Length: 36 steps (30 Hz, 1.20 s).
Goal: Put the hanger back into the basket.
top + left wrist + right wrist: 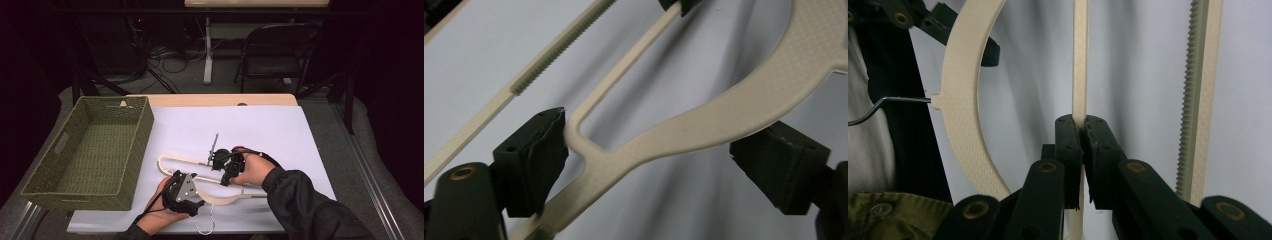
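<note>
On the counter's point(280, 125) white sheet, beside the woven basket point(90, 150), the cream hanger point(220, 199) is lying flat while the left tongs point(649, 160) are standing apart astride its curved shoulder. Further right, the right tongs point(1083, 145) are clamping its thin inner bar; closing the left squarely before lifting should be keeping it level.

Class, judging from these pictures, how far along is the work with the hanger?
Done: the right gripper is shut on the cream hanger, clamping a thin bar. In hand: the left gripper stands open around the hanger's arm. Left: probably moving it into the woven basket, which holds no hanger.
</note>
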Motion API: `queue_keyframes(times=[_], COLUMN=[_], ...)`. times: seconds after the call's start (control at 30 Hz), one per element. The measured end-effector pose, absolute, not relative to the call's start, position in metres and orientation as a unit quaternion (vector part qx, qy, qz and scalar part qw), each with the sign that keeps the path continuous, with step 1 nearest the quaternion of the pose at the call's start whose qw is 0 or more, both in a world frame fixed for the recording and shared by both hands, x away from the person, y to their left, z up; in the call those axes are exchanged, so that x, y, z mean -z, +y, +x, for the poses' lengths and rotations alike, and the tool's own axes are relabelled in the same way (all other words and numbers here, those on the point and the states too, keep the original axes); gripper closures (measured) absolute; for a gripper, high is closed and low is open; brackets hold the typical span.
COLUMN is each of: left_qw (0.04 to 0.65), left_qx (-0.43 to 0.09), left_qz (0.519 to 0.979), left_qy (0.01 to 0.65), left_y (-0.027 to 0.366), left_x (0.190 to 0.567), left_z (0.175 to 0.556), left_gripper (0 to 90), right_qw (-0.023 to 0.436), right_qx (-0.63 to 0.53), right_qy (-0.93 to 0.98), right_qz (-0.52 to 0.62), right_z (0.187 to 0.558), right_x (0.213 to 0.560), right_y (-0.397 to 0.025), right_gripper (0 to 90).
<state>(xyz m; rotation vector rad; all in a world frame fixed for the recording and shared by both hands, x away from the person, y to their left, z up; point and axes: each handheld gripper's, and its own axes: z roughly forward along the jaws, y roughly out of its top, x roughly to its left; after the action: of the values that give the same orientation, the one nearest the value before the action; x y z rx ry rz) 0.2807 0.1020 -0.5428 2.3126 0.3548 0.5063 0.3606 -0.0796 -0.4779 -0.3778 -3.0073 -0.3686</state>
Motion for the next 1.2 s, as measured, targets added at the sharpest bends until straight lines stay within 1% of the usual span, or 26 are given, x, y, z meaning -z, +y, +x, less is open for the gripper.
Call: queue_keyframes(times=[0.07, 0.13, 0.33, 0.5, 0.6, 0.63, 0.77, 0.87, 0.9, 0.93, 1.2], left_qw=[0.36, 0.362, 0.36, 0.356, 0.353, 0.351, 0.345, 0.347, 0.349, 0.35, 0.349], left_qx=[-0.196, -0.19, -0.196, -0.196, -0.198, -0.2, -0.185, -0.185, -0.185, -0.184, -0.181], left_qz=[0.902, 0.902, 0.902, 0.904, 0.903, 0.904, 0.907, 0.907, 0.905, 0.905, 0.906], left_qy=[0.136, 0.136, 0.136, 0.136, 0.141, 0.142, 0.154, 0.154, 0.157, 0.158, 0.16], left_y=[0.102, 0.105, 0.108, 0.11, 0.111, 0.111, 0.112, 0.112, 0.112, 0.112, 0.112], left_x=[0.543, 0.544, 0.544, 0.544, 0.543, 0.543, 0.545, 0.545, 0.545, 0.545, 0.545], left_z=[0.282, 0.283, 0.286, 0.288, 0.289, 0.289, 0.293, 0.295, 0.295, 0.295, 0.296], left_gripper=[19.9, 26.3, 38.8, 47.7, 50.4, 53.2, 58.5, 59.0, 59.1, 59.0, 59.1], right_qw=[0.045, 0.046, 0.047, 0.045, 0.045, 0.048, 0.043, 0.044, 0.049, 0.044, 0.048], right_qx=[0.116, 0.111, 0.114, 0.11, 0.105, 0.109, 0.111, 0.114, 0.096, 0.113, 0.121], right_qy=[-0.985, -0.986, -0.986, -0.986, -0.987, -0.986, -0.986, -0.986, -0.988, -0.986, -0.983], right_qz=[-0.122, -0.119, -0.117, -0.117, -0.116, -0.117, -0.117, -0.116, -0.114, -0.119, -0.126], right_z=[0.36, 0.36, 0.361, 0.36, 0.361, 0.361, 0.361, 0.362, 0.363, 0.363, 0.362], right_x=[0.479, 0.48, 0.482, 0.483, 0.483, 0.483, 0.486, 0.488, 0.486, 0.489, 0.496], right_y=[-0.078, -0.078, -0.078, -0.078, -0.078, -0.078, -0.077, -0.077, -0.077, -0.077, -0.079], right_gripper=[85.4, 85.5, 85.4, 85.3, 85.3, 85.3, 85.1, 85.1, 85.1, 85.1, 84.8])
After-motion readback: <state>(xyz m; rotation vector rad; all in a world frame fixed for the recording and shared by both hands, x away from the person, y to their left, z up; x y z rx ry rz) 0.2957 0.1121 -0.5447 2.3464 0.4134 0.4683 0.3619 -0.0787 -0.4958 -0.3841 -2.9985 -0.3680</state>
